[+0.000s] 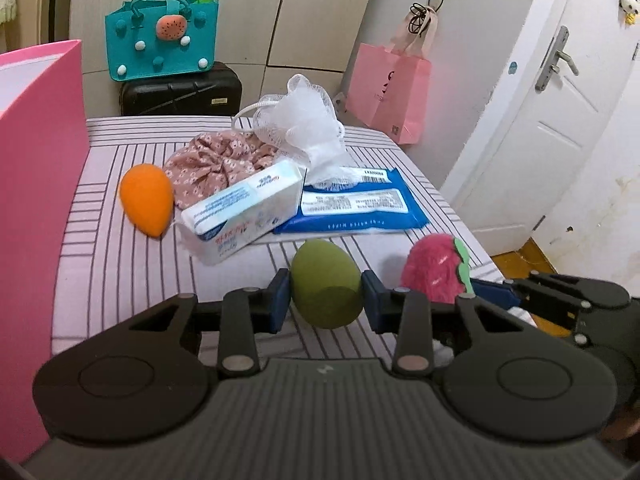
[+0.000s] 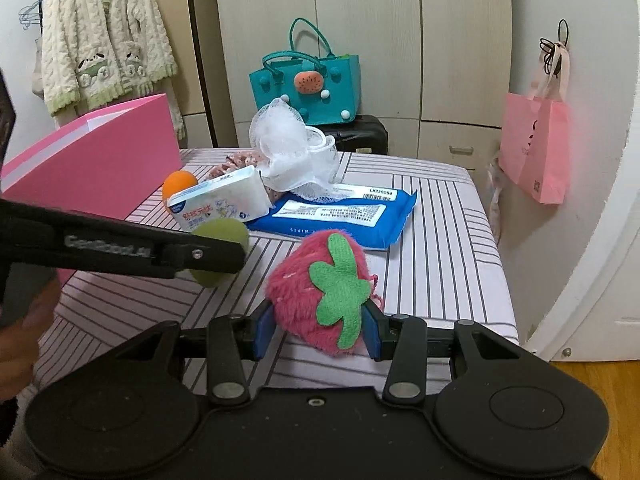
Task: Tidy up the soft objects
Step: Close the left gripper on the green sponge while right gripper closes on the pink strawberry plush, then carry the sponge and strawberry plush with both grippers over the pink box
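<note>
My left gripper is shut on a green egg-shaped sponge, held over the striped table. My right gripper is shut on a pink plush strawberry with a green leaf top; the strawberry also shows in the left wrist view. The left gripper and green sponge appear at the left of the right wrist view. On the table lie an orange sponge, a floral cloth scrunchie, a white mesh bath pouf, a white tissue pack and a blue wipes pack.
An open pink box stands on the table's left side. A teal felt bag sits on a black case behind the table. A pink paper bag hangs at the right. A white door is at the right.
</note>
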`<state>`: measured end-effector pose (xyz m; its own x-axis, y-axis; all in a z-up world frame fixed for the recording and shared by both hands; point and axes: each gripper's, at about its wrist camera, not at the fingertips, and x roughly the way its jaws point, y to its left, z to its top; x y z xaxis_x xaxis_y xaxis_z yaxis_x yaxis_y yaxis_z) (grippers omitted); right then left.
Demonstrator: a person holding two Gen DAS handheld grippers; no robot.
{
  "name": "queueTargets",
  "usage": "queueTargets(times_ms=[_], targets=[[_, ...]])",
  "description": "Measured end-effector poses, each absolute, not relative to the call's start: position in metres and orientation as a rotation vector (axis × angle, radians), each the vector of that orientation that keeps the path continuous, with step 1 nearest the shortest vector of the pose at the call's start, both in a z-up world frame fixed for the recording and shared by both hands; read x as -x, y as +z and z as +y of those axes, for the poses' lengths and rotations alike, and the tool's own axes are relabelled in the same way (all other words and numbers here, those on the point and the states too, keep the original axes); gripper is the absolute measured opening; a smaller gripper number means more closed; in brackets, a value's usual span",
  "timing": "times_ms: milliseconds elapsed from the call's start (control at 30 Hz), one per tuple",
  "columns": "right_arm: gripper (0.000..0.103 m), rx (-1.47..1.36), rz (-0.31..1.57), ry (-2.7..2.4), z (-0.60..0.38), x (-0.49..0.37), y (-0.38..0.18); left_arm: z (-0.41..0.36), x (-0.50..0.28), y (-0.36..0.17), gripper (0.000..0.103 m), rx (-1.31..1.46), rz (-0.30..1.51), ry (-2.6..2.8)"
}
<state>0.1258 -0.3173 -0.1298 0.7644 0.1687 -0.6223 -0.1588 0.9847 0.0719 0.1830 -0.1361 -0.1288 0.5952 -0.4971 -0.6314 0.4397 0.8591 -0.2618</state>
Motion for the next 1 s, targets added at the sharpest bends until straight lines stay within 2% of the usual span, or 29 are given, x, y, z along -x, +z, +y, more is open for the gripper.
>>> queueTargets(times_ms=[300, 733, 1000], targets=[[0.049, -0.063, 0.734, 0.234, -0.315, -0.112, -0.123, -0.118, -0.153, -0.119, 0.037, 0.094, 0.818, -0.603], [0.049, -0.030, 0.902, 0.442, -0.291, -0.096, -0.097, -0.070, -0.126, -0.108, 0.037, 0.044, 1.102, -0.683], [0.049, -0.006, 0.979, 0.567, -0.264, -0.094, -0.072, -0.039, -0.113, -0.080, 0.037, -0.023, 1.122, -0.663]])
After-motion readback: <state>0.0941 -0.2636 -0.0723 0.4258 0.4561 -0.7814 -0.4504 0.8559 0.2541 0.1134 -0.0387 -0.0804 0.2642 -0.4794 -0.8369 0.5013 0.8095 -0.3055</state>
